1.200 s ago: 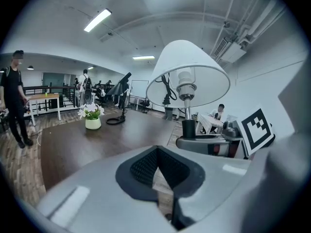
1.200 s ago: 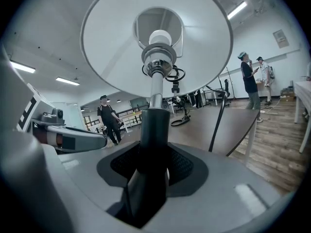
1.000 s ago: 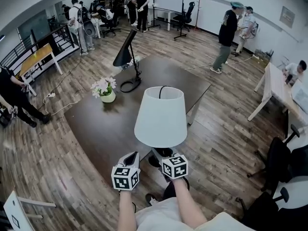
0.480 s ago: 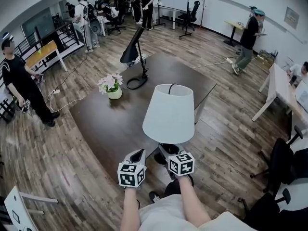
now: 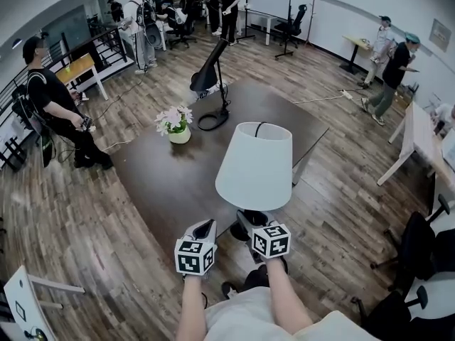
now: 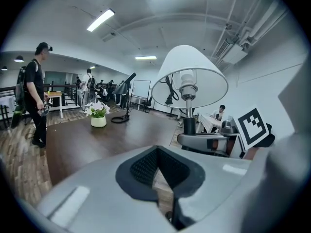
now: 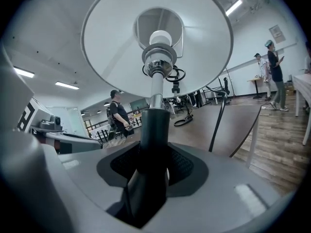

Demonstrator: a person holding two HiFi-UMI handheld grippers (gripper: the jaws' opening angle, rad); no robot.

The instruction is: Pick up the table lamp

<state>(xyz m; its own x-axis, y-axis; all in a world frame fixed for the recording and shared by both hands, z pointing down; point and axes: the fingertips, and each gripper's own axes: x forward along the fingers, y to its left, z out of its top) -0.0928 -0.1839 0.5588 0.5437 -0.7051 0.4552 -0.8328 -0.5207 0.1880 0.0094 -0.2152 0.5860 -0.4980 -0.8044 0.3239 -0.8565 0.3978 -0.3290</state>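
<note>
both tongs closed: right tongs (image 7: pixel 148 173) grip table lamp (image 5: pixel 254 165), left tongs (image 6: pixel 156 171) empty.

No legible word, brand, number or sign shows anywhere. The marker cubes on the left tongs (image 5: pixel 205 228) and right tongs (image 5: pixel 246 220) carry only black-and-white square patterns. A framed wall plaque (image 5: pixel 441 34) far beyond the counter (image 5: pixel 178 183) is too small to read.
</note>
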